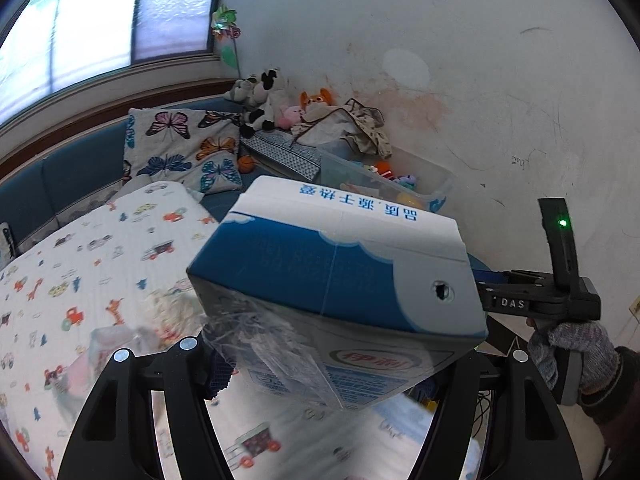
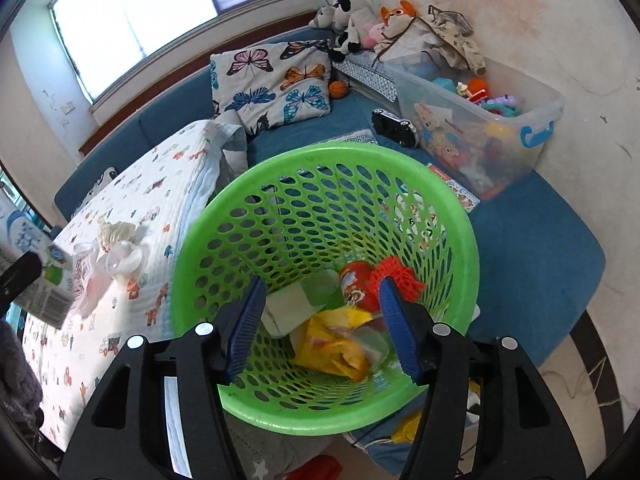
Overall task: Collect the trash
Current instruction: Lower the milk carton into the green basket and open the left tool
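Observation:
My left gripper (image 1: 320,364) is shut on a blue and white milk carton (image 1: 340,264) that trails crinkled clear plastic, and holds it in the air over the bed. The carton hides the fingertips. It also shows at the left edge of the right wrist view as the carton (image 2: 44,292). My right gripper (image 2: 324,332) stands open over the green mesh basket (image 2: 320,160), with nothing between its blue pads. Down in the basket lie a blurred yellow wrapper (image 2: 332,344), a red can (image 2: 356,284) and a pale carton (image 2: 288,304). A gloved hand (image 1: 576,352) holds the right tool.
A cartoon-print quilt (image 1: 80,260) covers the bed, with crumpled plastic and tissue (image 2: 112,256) on it. A butterfly pillow (image 2: 272,80), plush toys (image 2: 352,12), a black gadget (image 2: 396,128) and a clear toy bin (image 2: 500,128) sit on the blue bench by the wall.

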A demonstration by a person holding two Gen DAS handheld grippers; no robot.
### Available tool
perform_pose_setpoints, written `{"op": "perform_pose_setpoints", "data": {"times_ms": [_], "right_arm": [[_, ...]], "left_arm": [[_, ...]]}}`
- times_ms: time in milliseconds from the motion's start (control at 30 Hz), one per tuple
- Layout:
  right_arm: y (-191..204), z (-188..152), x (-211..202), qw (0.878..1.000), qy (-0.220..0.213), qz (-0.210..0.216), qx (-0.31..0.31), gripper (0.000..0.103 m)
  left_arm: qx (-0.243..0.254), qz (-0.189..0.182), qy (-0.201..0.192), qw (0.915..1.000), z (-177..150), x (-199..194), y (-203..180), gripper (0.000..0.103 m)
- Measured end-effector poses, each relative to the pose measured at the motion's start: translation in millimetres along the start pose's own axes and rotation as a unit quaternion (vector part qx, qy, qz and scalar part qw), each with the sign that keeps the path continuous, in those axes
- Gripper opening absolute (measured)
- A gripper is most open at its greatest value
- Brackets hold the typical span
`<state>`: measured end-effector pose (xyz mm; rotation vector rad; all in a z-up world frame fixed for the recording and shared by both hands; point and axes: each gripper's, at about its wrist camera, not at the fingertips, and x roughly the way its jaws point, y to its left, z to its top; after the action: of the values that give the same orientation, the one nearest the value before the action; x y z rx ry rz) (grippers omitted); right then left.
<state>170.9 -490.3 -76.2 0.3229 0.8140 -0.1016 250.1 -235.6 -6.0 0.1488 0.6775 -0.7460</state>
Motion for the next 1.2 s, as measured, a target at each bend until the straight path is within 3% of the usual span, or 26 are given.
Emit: {"op": "perform_pose_setpoints", "data": {"times_ms": [133,200,567,900,1200], "right_arm": [[-4,-2,-7,1.000,-0.002,0.001,0.001,0.061],[-6,-3,-9,1.000,-0.003,0.000,0.001,0.068],[-14,-16,-24,1.000,-0.007,-0.013,-0.009,0.072],[-16,-19,-27,1.000,-0.008,-0.012,-0.008,0.073],[-15,-20,-30,1.000,-0.011,-0.010,-0.006,0.073]], "left_arm": [[0.002,-0.007,0.013,0.9999,8,20,-12,0.067],[0.002,-0.011,0.022,0.9997,11,32,-19,0.067],[0.018,-0.027,0.063,0.9975,19,80,-50,0.068],[0.024,-0.039,0.068,0.9966,22,92,-66,0.075],[0.021,-0.046,0.056,0.9971,23,81,-67,0.079]]}}
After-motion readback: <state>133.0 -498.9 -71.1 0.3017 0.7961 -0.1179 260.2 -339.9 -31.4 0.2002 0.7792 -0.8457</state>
